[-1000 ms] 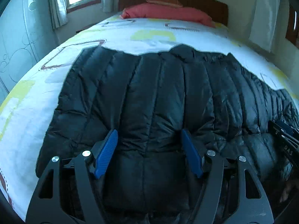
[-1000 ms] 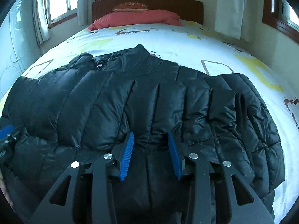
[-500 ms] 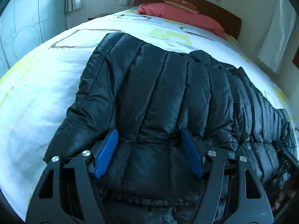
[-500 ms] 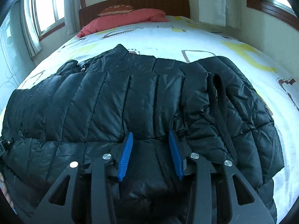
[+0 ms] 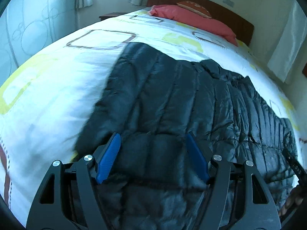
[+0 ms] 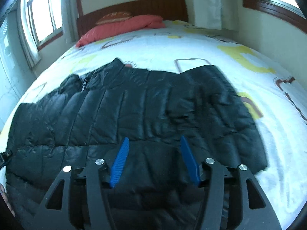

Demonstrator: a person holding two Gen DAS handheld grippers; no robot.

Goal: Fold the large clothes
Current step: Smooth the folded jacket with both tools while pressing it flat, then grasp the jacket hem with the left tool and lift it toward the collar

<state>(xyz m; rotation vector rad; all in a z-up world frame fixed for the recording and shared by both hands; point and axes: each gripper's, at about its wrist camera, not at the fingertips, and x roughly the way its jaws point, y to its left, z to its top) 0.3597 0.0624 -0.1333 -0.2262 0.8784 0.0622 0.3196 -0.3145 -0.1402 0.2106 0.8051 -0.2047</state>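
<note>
A black quilted puffer jacket (image 5: 172, 95) lies spread across the bed, collar toward the headboard. My left gripper (image 5: 153, 136) hovers over its near hem close to the jacket's left edge. The blue fingers stand wide, the hem band lies between them, and I see no pinch. My right gripper (image 6: 154, 138) sits over the hem of the jacket (image 6: 124, 111) nearer its right side. Its jaws are opening, and the fabric between them lies slack. Part of the right gripper (image 5: 293, 164) and a hand (image 5: 293, 199) show at the left wrist view's right edge.
The bed (image 5: 57, 95) has a white cover with yellow and brown shapes. A red pillow (image 6: 122, 26) lies against the wooden headboard (image 6: 134, 7). Windows with curtains stand on both sides. Bare cover (image 6: 278, 134) flanks the jacket left and right.
The right gripper's fingers have spread well apart and let the hem go. Both views have rolled, and each gripper has shifted outward toward its own side edge of the jacket.
</note>
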